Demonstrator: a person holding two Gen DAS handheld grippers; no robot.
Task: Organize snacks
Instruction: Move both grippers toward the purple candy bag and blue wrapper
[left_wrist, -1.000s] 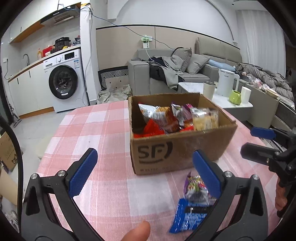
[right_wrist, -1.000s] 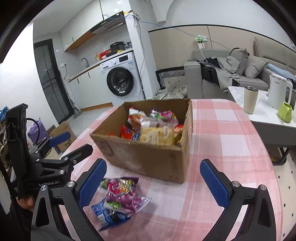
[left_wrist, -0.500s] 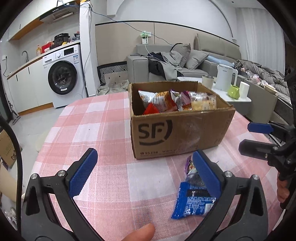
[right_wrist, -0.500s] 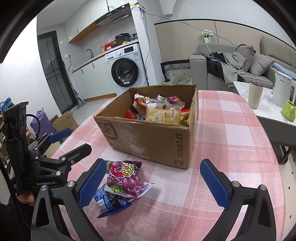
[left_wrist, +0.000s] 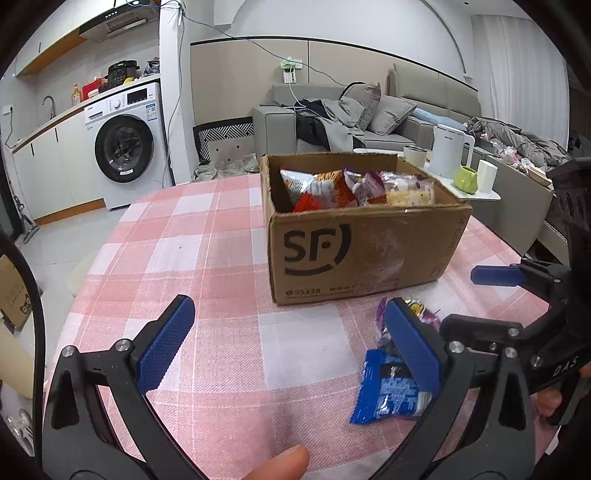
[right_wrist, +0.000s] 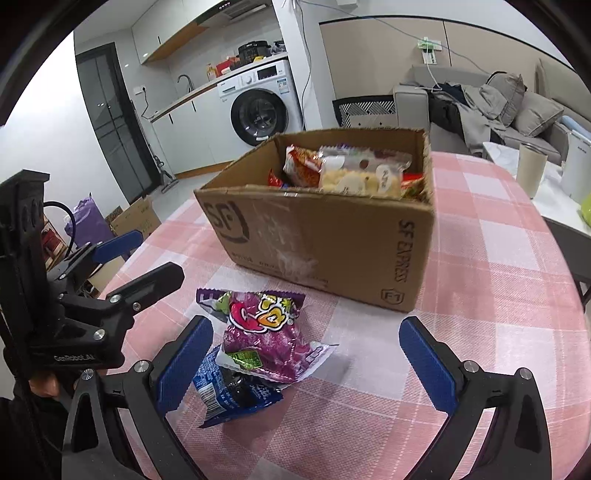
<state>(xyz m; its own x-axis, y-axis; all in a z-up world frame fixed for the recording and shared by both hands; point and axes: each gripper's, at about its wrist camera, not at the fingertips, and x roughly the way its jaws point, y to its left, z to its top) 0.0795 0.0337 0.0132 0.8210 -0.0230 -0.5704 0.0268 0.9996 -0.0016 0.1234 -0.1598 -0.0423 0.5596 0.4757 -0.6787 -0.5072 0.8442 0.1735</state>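
Note:
A brown SF cardboard box (left_wrist: 365, 247) (right_wrist: 332, 229) stands on the pink checked tablecloth (left_wrist: 192, 258), open, with several snack packets (left_wrist: 354, 186) (right_wrist: 354, 173) inside. In front of it lie a purple snack bag (right_wrist: 264, 332) (left_wrist: 424, 317) and a blue packet (right_wrist: 232, 391) (left_wrist: 386, 391), the purple one partly over the blue. My left gripper (left_wrist: 288, 347) is open and empty, low over the cloth left of the two packets. My right gripper (right_wrist: 306, 362) is open and empty, with the packets near its left finger (right_wrist: 184, 365). Each gripper shows in the other's view.
The table's right edge (right_wrist: 554, 229) borders a white side table with a cup (right_wrist: 532, 173), a kettle (left_wrist: 448, 151) and a green mug (left_wrist: 467, 179). A sofa (left_wrist: 354, 114), a washing machine (left_wrist: 125, 147) and cardboard on the floor (right_wrist: 136, 221) lie beyond.
Both grippers have come lower and closer to the table; the box and the two loose packets look larger. Both stay open and the packets have not moved.

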